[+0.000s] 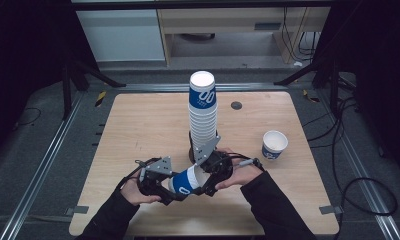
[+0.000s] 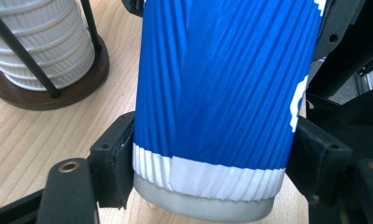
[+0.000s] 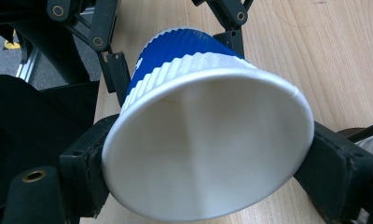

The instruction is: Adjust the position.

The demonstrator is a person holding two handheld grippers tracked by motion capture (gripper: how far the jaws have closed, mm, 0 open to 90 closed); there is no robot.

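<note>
Now both hand-held grippers on cup point(image 1: 186, 180), near front table edge point(image 1: 203, 232)

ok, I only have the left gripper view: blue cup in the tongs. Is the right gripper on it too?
Observer: Yes, the right tongs clamp the cup at its rim.
Operator: Anything in it?
Observer: No, the mouth faces the right gripper view and the inside is bare white.
Operator: Any other cups out?
Observer: One lone cup stands upright, right of the stack.
</note>
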